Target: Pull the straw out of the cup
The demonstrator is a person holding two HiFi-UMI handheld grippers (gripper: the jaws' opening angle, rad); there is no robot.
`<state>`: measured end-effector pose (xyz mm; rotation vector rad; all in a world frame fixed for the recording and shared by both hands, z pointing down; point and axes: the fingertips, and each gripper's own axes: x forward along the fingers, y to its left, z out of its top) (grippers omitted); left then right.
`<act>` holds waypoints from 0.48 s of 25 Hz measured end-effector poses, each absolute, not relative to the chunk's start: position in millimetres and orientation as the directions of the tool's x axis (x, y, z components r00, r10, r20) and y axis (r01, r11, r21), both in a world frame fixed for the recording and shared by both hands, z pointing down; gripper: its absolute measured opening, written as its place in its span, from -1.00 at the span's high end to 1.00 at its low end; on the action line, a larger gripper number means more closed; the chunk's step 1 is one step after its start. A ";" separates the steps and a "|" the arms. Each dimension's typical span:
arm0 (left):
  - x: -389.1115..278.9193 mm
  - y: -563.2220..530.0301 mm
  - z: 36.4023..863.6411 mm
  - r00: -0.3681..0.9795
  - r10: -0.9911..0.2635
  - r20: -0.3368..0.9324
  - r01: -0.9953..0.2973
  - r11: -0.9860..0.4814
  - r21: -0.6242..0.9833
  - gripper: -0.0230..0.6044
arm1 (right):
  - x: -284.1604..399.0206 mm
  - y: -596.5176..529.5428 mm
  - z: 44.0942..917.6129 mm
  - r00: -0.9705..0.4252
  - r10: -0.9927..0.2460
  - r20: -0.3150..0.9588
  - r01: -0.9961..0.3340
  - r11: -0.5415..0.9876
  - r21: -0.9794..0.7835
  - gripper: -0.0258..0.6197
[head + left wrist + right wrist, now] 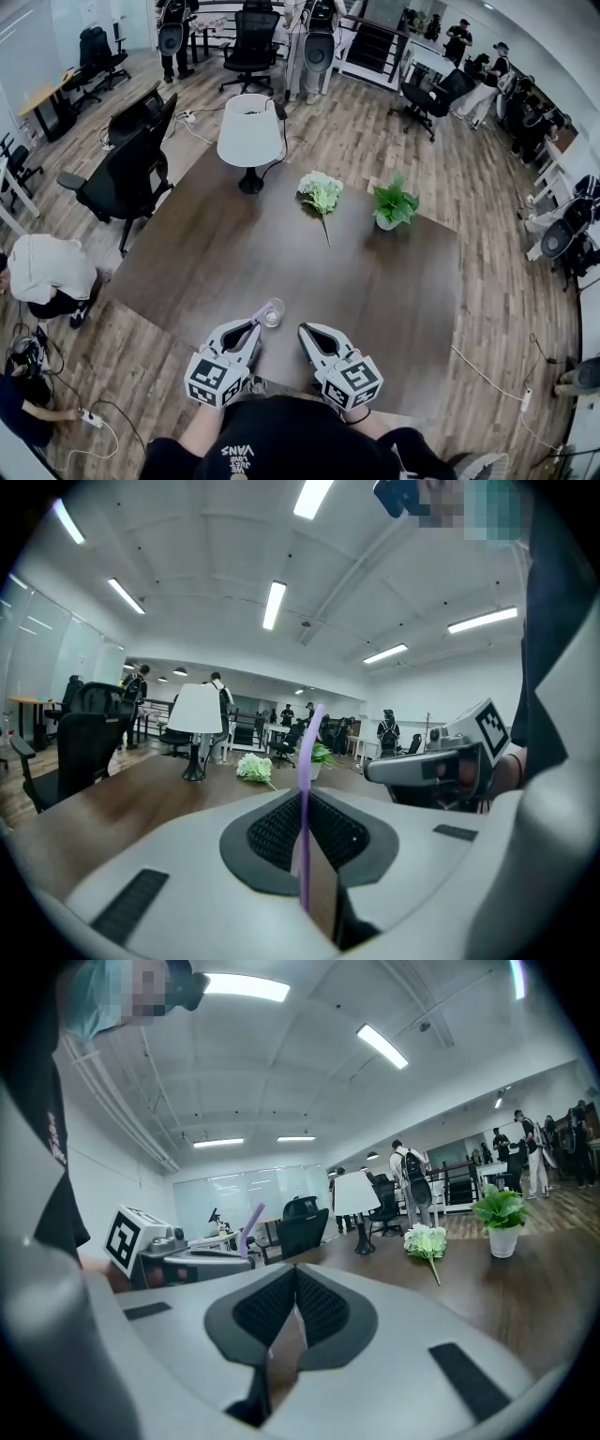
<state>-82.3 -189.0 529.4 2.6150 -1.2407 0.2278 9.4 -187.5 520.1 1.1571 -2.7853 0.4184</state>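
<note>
1. The dark wooden bench [216,253] takes up the middle of the head view.
2. The person's black shirt [272,441] carries white print reading "VANS"; the smaller lines beside it are too small to read.
3. A lamp with a white shade [249,131] stands at the bench's far edge.
4. The left gripper [255,325] has its jaws clenched on the straw; its cube shows black-and-white square markers.
5. The right gripper [307,330] sits just beside it, jaws pressed together with nothing between them.
6. A potted green plant [394,204] and a bunch of white flowers [321,192] sit mid-bench.
7. The clear cup [272,313] stands near the bench's near edge, just beyond the left jaws.
8. The purple straw [305,799], gripped near its lower end, sticks up out of the left jaws; from the head view its tip overlaps the cup's rim.
</note>
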 end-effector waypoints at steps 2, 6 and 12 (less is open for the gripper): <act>-80.3 -185.8 533.0 0.632 -0.736 0.244 -0.775 -0.613 0.155 0.82 | 9.8 -187.2 520.8 -0.707 -0.681 0.192 -0.707 0.674 -0.214 0.86; -77.8 -180.4 538.2 0.637 -0.731 0.245 -0.770 -0.615 0.170 0.82 | 10.1 -185.4 522.2 -0.703 -0.684 0.195 -0.711 0.668 -0.220 0.86; -77.7 -173.2 542.2 0.640 -0.728 0.246 -0.768 -0.615 0.179 0.82 | 7.1 -182.5 523.3 -0.707 -0.679 0.198 -0.707 0.672 -0.221 0.86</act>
